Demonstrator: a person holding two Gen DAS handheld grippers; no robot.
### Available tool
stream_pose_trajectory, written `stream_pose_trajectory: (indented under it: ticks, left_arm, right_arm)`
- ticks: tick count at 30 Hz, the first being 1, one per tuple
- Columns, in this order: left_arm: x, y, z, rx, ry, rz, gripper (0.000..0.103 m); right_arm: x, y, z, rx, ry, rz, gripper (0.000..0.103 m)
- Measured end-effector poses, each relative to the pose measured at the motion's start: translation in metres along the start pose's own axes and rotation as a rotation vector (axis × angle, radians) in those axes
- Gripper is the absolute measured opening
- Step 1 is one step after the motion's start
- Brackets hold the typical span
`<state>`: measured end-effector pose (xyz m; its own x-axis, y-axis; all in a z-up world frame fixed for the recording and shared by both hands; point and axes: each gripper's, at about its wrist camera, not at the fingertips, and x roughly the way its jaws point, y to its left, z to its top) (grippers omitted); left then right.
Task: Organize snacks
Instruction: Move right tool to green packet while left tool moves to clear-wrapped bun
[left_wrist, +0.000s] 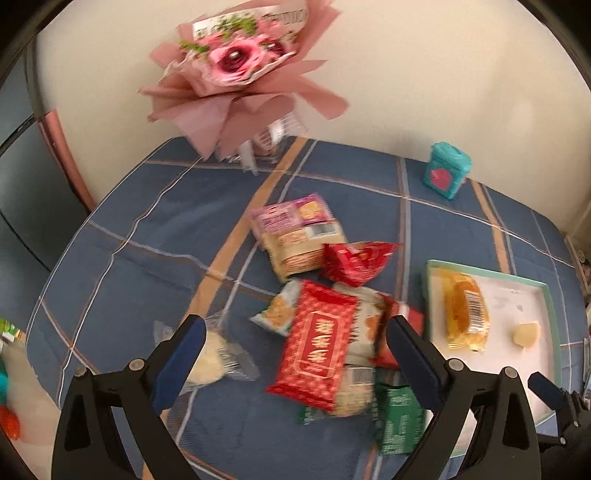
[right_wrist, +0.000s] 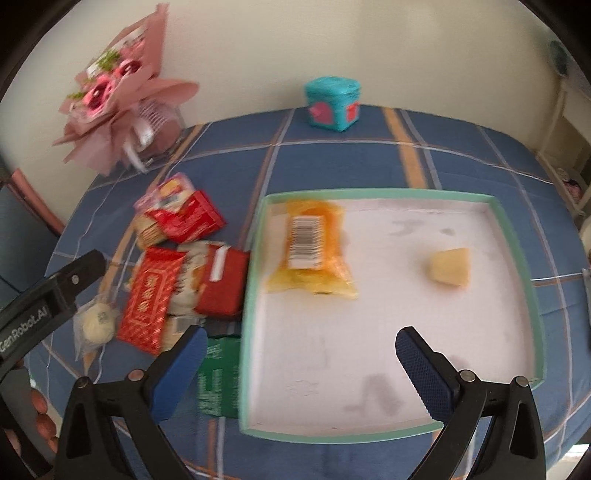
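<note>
A shallow green-rimmed tray (right_wrist: 517, 236) with a white floor lies on the blue plaid tablecloth. In it rest an orange-wrapped snack (right_wrist: 312, 247) and a small pale yellow sweet (right_wrist: 450, 266). Left of the tray lies a heap of snacks: a red patterned packet (left_wrist: 317, 343), a red crinkled bag (left_wrist: 354, 260), a cracker pack (left_wrist: 295, 236), a green packet (left_wrist: 399, 417) and a clear-wrapped white bun (left_wrist: 210, 354). My left gripper (left_wrist: 295, 354) hovers open over the heap, its fingers either side of the red packet without touching. My right gripper (right_wrist: 301, 365) is open and empty above the tray's near left edge.
A pink paper bouquet (left_wrist: 236, 74) stands at the table's far left by the cream wall. A teal box with a pink heart (left_wrist: 447, 171) sits at the far edge. The left gripper's arm (right_wrist: 48, 306) shows at the left of the right wrist view.
</note>
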<state>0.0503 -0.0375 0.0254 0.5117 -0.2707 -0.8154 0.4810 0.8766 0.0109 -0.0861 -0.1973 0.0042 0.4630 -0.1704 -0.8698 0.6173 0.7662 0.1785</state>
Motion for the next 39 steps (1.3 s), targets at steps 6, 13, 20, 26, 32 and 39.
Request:
stream_pose_trajectory:
  ticks: [6,13,20,26,32,39]
  left_arm:
    - [0.016,0.048,-0.001,-0.102,0.059,0.027,0.098]
    - [0.029,0.084,-0.005,-0.178,0.084,0.036,0.098]
    - [0.040,0.093,-0.007,-0.176,0.150,0.034,0.098]
    - [0.050,0.092,-0.011,-0.169,0.201,0.024,0.098]
    - [0.054,0.088,-0.013,-0.147,0.218,0.024,0.098]
    - [0.059,0.092,-0.016,-0.161,0.245,0.023,0.098]
  right_arm:
    - [0.016,0.032,-0.006,-0.044,0.060,0.050,0.103]
    - [0.022,0.060,-0.010,-0.060,0.076,0.130,0.103]
    - [0.027,0.080,-0.015,-0.102,0.096,0.131,0.103]
    - [0.031,0.082,-0.017,-0.109,0.122,0.134,0.102]
    - [0.037,0.080,-0.019,-0.101,0.157,0.161,0.090]
    - [0.046,0.075,-0.020,-0.076,0.207,0.170,0.079]
